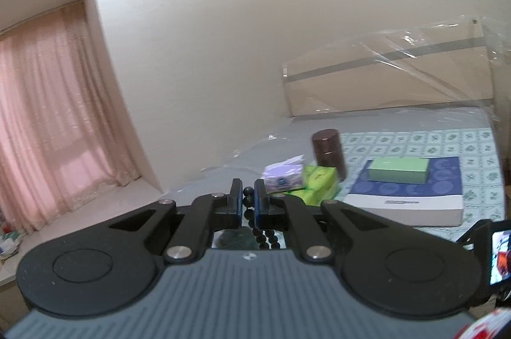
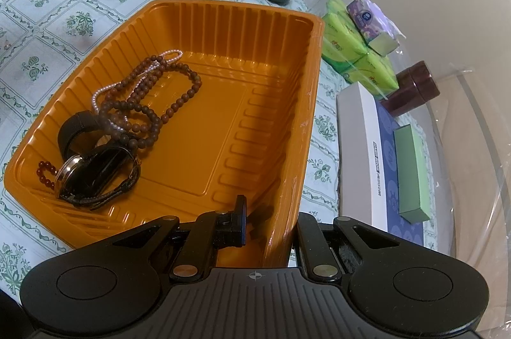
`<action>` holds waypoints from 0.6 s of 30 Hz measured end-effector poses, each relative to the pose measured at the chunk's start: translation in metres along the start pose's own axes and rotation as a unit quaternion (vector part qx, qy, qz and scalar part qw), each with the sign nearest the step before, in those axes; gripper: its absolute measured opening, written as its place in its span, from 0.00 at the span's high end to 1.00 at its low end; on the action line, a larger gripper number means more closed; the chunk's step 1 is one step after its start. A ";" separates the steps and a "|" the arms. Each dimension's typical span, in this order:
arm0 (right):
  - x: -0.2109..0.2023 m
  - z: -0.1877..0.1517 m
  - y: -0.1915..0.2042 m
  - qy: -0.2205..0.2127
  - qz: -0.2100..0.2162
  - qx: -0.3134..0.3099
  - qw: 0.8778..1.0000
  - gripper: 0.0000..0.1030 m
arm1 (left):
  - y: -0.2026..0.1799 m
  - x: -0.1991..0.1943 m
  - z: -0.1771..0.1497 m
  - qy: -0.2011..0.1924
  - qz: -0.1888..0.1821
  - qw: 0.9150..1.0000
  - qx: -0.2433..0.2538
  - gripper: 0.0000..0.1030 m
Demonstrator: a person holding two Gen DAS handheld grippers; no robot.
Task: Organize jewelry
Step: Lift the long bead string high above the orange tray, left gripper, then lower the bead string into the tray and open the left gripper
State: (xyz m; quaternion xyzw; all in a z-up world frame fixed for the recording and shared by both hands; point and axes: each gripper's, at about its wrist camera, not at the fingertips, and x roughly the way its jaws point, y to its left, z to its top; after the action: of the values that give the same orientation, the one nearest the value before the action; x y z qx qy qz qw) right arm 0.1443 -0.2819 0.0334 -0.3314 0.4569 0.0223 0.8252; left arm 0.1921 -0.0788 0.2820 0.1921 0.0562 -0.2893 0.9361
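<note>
Floral tablecloth (image 2: pixel 48 29) under it all — the left gripper (image 1: pixel 248 195) pinches a black bead strand (image 1: pixel 252 212), lifted high. Right gripper (image 2: pixel 271 220) grips the orange tray (image 2: pixel 287 131) wall; brown beads (image 2: pixel 153 109), pearls and a watch (image 2: pixel 92 176) sit at nine o'clock inside.

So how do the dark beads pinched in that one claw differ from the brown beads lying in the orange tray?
The black bead strand hangs clamped in the left gripper, above the table; the brown bead strand lies loose in the orange tray, tangled with other jewelry. The held beads look black and glossy, the tray's brown and matte. Both are strings of round beads.
</note>
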 end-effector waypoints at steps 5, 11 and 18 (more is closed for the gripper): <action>0.003 -0.001 -0.001 0.000 0.003 0.002 1.000 0.89 | -0.025 0.021 0.004 0.005 -0.031 0.999 0.007 0.94; 0.003 -0.001 -0.002 0.000 0.005 0.003 1.000 0.89 | -0.058 0.052 -0.010 0.047 -0.072 0.996 0.035 0.94; 0.004 -0.002 -0.003 0.000 0.008 0.004 1.000 0.89 | -0.087 0.078 -0.036 0.094 -0.103 0.988 0.059 0.94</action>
State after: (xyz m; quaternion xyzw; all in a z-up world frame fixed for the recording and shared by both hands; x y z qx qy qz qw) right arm 0.1463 -0.2860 0.0312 -0.3246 0.4599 0.0268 0.8260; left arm 0.2079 -0.1716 0.2031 0.2665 0.1465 -0.3675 0.8789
